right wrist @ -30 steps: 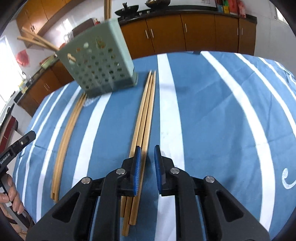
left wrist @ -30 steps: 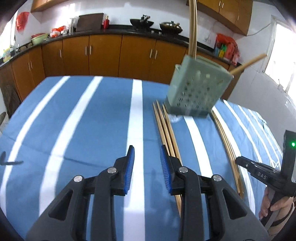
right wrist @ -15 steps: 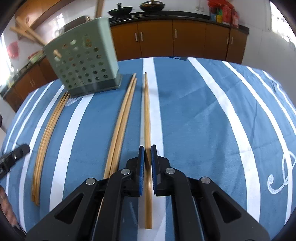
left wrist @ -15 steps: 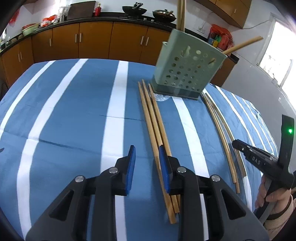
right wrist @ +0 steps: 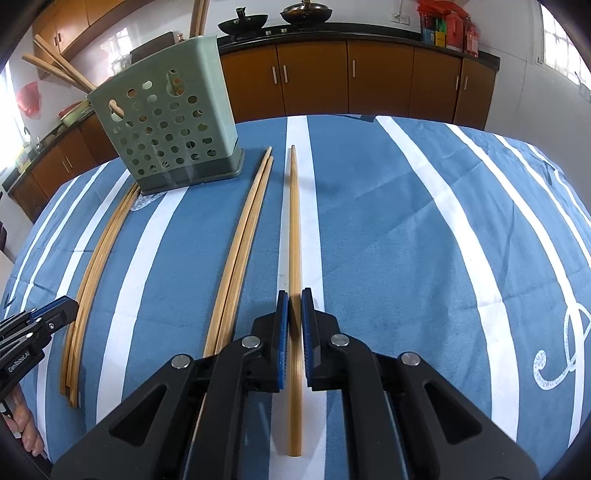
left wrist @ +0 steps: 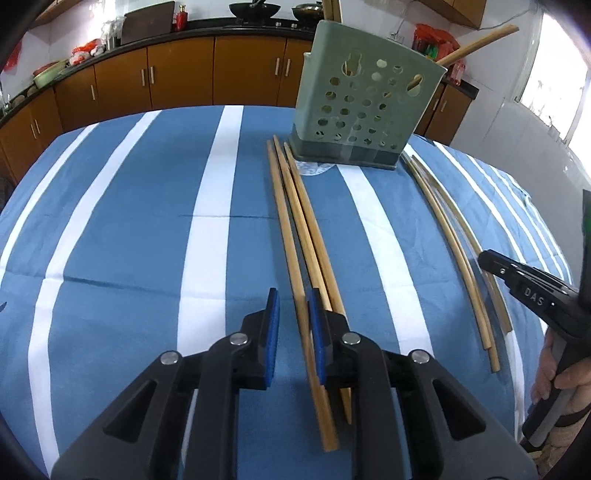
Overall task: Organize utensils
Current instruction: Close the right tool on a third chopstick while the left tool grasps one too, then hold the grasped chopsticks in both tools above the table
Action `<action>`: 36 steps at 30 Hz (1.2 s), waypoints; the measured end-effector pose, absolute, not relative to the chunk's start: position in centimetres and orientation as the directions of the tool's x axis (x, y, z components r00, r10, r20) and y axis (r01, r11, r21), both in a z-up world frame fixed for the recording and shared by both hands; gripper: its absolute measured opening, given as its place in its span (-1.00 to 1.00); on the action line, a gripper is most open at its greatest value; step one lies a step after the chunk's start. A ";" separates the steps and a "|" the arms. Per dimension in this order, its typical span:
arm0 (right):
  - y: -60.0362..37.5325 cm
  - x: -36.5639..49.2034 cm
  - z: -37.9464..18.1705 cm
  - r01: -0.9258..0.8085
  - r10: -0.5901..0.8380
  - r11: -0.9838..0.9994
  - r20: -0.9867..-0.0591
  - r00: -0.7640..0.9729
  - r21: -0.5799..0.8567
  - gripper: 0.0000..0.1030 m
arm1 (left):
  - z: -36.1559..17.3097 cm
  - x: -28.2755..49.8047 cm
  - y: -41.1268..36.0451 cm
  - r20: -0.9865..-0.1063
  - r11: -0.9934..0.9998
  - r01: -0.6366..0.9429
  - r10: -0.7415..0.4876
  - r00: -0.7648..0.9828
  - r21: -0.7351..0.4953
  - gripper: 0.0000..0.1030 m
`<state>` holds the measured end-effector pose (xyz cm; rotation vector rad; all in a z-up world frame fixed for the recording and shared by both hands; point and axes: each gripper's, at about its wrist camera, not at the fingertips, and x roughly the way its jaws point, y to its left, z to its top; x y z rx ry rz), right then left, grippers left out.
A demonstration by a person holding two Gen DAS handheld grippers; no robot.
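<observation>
Bamboo chopstick (right wrist: pixel 294 221) in right gripper (right wrist: pixel 294 295), long axis toward cabinets (right wrist: pixel 369 81)

From my feed I see a blue cloth with white stripes (left wrist: pixel 129 221) spread over the counter, and a white curled motif (right wrist: pixel 557 362) shows at its right edge in the right wrist view. Behind it runs a row of brown wooden cabinets (left wrist: pixel 177 74) under a dark worktop (right wrist: pixel 369 31). Two black woks (right wrist: pixel 242 22) sit on the stove there. A dark cutting board (left wrist: pixel 147 20) leans against the wall beside a small red bottle (left wrist: pixel 181 20). Red packets (right wrist: pixel 443 24) crowd the far corner, and a bright window (left wrist: pixel 554 74) glares at the right.
</observation>
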<state>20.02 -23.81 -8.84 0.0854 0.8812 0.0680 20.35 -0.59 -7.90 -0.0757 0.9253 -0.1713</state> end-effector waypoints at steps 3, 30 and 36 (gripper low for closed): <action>-23.5 19.8 -8.8 -0.032 0.108 0.993 -0.770 0.629 0.113 -0.84 | -7.9 20.3 -1.0 -0.786 0.987 0.115 -0.162 0.597 -0.116 -0.67; -25.8 21.9 -8.7 0.036 0.037 0.996 -0.753 0.658 0.081 -0.83 | -8.0 23.6 7.2 -0.770 0.988 -0.072 -0.060 0.635 -0.136 -0.82; -25.8 21.9 -8.7 0.037 0.033 0.996 -0.753 0.658 0.076 -0.83 | -8.0 23.4 7.2 -0.770 0.987 -0.072 -0.063 0.636 -0.141 -0.82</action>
